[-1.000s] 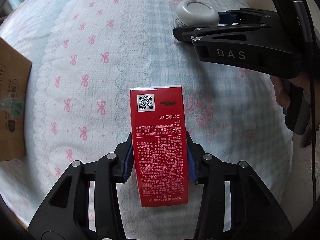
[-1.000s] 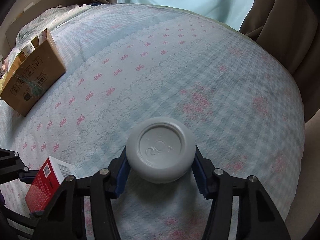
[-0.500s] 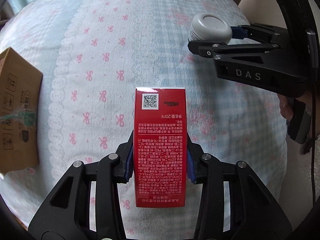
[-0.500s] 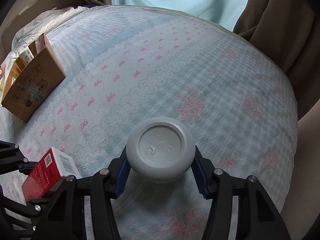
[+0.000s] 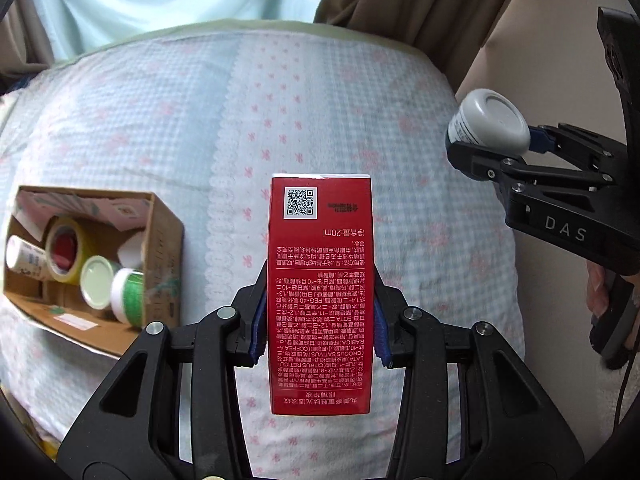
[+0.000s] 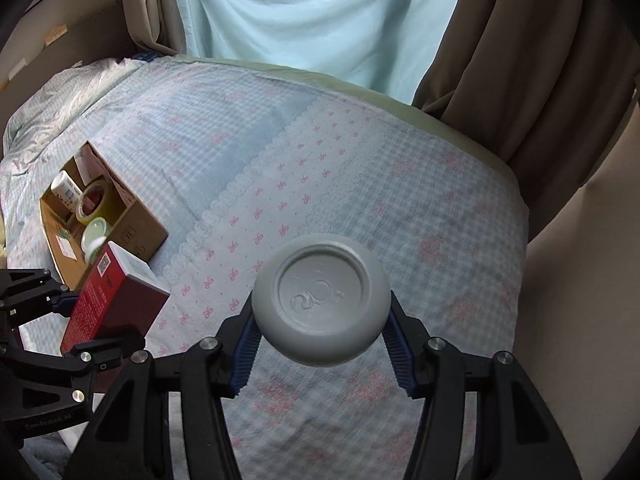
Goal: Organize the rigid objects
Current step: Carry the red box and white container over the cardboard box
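- left gripper, black plastic with blue ribbed pads, held above the bed, its fingers clamped on the long sides of a tall red cardboard carton printed with white text and a qr code.
- carton's long axis runs forward along the fingers, its white-edged top end pointing away from the camera; from the right wrist view it tilts up toward the open brown cardboard box.
- right gripper held off to the right, level with the left one, its fingers pinching a round grey plastic jar by the sides.
- jar's flat embossed end faces the right camera; its labelled white body shows in the left view.
- box rests on the bed's quilted cover, checked pale blue with pink bows; inside lie a yellow tape roll, a green-sided jar and a white tube.
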The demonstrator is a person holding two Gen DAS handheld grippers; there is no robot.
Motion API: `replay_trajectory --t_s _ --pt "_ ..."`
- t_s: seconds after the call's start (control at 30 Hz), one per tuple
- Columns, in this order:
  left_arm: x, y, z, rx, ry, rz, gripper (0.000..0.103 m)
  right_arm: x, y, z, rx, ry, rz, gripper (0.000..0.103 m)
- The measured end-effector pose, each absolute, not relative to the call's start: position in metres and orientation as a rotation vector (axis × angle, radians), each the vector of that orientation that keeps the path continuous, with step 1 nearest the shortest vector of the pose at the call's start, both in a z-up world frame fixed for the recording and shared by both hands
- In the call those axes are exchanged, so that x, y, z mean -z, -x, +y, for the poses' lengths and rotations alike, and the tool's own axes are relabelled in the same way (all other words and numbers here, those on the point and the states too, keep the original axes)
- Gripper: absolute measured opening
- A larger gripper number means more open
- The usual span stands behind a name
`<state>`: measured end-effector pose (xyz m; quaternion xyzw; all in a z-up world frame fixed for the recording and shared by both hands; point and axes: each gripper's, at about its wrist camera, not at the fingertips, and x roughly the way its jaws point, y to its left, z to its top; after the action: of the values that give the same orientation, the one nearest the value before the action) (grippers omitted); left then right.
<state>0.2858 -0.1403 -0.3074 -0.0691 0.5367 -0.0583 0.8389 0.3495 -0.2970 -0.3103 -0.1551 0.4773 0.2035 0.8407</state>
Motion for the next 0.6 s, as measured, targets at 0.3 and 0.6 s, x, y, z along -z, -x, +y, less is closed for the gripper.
replay_trajectory --t_s 0.3,0.6 --pt "0.213 -0.266 -0.071 0.171 0.106 1.039 0.037 0.218 -0.303 -0.247 -0.35 0.24 1.006 0.052" --pt "0.175 -0.247 0.027 0.252 0.071 1.002 0.037 0.181 -0.257 -0.158 -0.299 0.187 1.001 0.052"
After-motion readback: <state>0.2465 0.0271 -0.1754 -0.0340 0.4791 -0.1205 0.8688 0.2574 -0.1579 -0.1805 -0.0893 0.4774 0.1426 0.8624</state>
